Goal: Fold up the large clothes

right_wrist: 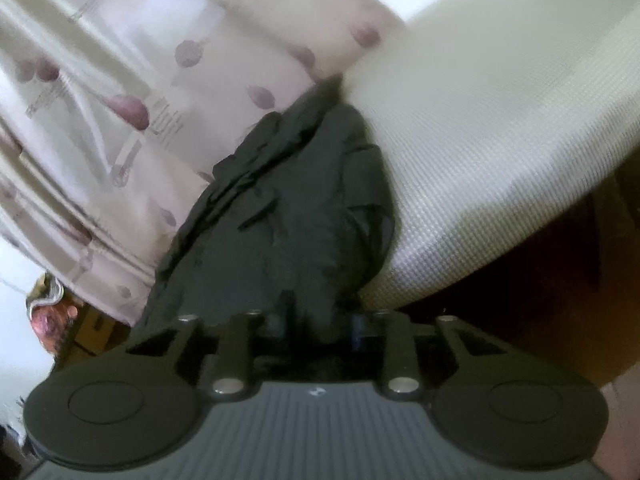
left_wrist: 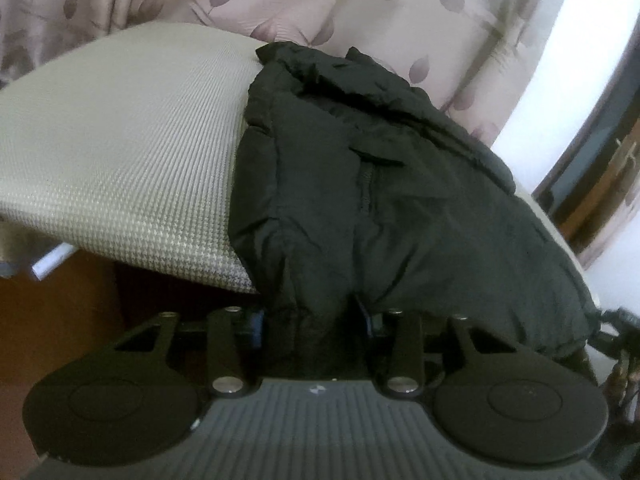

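A black padded jacket (left_wrist: 380, 200) with a zipped pocket lies on a grey-white textured bed (left_wrist: 120, 140), partly folded into a narrow bundle. My left gripper (left_wrist: 314, 320) is shut on the jacket's near edge, with fabric bunched between its fingers. In the right wrist view the same jacket (right_wrist: 288, 208) runs away from me along the edge of the bed (right_wrist: 500, 140). My right gripper (right_wrist: 318, 324) is shut on the jacket's near edge too. Both sets of fingertips are hidden by the cloth.
Pale curtains with purple leaf prints (left_wrist: 360, 4) hang behind the bed and show in the right wrist view (right_wrist: 140, 80). A bright window and a dark door frame (left_wrist: 592, 168) stand at the right. A brown wooden floor (left_wrist: 52, 320) lies below the bed edge.
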Demonstrator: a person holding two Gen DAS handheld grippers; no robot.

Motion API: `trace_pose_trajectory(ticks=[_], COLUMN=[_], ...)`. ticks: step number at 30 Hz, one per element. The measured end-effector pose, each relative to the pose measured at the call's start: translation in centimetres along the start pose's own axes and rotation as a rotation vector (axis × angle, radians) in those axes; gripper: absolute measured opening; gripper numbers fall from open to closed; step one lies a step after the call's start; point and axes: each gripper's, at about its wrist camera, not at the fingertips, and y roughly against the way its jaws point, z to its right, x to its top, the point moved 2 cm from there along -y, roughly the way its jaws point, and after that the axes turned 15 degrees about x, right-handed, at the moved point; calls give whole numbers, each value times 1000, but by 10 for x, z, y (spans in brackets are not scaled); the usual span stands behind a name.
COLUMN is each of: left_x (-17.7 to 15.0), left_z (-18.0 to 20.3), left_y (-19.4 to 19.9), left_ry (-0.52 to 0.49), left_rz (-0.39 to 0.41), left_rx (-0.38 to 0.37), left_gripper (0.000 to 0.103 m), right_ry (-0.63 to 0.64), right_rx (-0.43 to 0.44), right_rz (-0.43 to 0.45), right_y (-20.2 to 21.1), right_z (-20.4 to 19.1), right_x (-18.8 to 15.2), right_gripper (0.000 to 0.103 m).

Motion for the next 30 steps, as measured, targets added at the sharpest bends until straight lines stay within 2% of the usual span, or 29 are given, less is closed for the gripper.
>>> trace_pose_trajectory(ticks=[1, 2, 4, 6, 7, 8, 11, 13, 16, 24, 30], left_x=[0, 1, 0, 1, 1, 0, 1, 2, 5, 18, 31], left_z=[2, 3, 2, 1, 0, -1, 2, 4, 7, 9, 27], left_y=[0, -1, -1, -5, -5, -5, -1, 4, 12, 40, 52], left_ry=[-10, -15, -13, -3, 6, 13, 4, 2, 5, 90, 65], left_rz=[2, 1, 2, 2, 0, 4, 21, 37, 59, 149, 223], left_rx=[5, 7, 3, -1, -3, -7, 2, 10, 27, -3, -16], left_gripper=[49, 52, 56, 55, 51, 47, 34, 24, 20, 17, 16], right_ry=[-7, -14, -19, 20, 40, 46, 51, 63, 48, -10, -7], right_rx=[6, 19, 35, 26, 10, 3, -1, 3, 50, 207, 225], right_rz=[6, 12, 10, -15, -29, -42, -53, -53, -27, 66, 77], right_y=[0, -1, -4, -9, -12, -14, -17, -16, -10, 1, 0], right_z=[1, 1, 0, -5, -7, -7, -7, -11, -18, -40, -45], right_x=[-1, -2, -3, -3, -2, -2, 1, 1, 3, 20, 31], right_gripper=[55, 56, 56, 51, 38, 30, 23, 21, 19, 19, 18])
